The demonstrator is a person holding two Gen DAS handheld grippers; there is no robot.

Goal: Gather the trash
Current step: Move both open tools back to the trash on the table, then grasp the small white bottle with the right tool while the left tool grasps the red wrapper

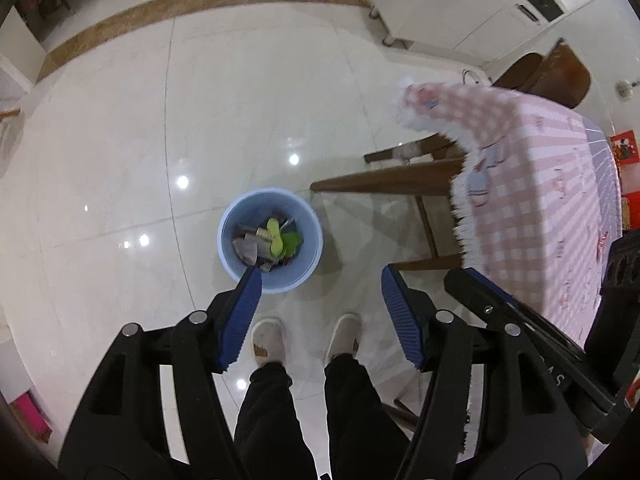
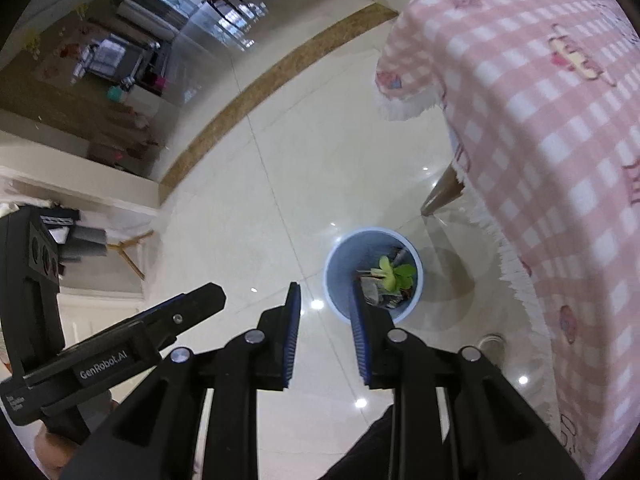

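Blue ribbed pads [image 1: 242, 312] sit closest to us in the left wrist view, where our left gripper [image 1: 320, 280] is spread wide with nothing between its fingers. Our right gripper [image 2: 326, 304] holds a narrower gap, also released and empty.

From the left gripper, the pale blue waste bin [image 1: 240, 220] stands on the floor at about 11 o'clock, its near rim hidden behind the left fingertip. From the right gripper it lies at about 1 o'clock, and the right fingertip overlaps its near rim. Both grippers hang above it, well apart from its contents.

Round and smooth-walled, the bin looks like plastic. Inside lies mixed trash [image 1: 266, 246]: crumpled grey paper or wrappers [image 2: 370, 290], something yellow-green [image 1: 275, 236] and a green leafy scrap [image 2: 404, 271]; the smaller pieces are too blurred to name.

Glossy cream tiles form the floor [image 1: 120, 140], mirroring ceiling lights, with a speckled brown border strip [image 1: 192, 4] at 12 o'clock. At 3 o'clock of the bin a pink-and-white checked tablecloth [image 2: 540, 120] with a white fringe drapes a table, soft and printed with small cartoon figures. Wooden chair rails [image 1: 384, 178] stand between the bin and the cloth. Below, between the left fingers, we see two light slippers [image 1: 269, 340] and black trousers [image 1: 272, 420].
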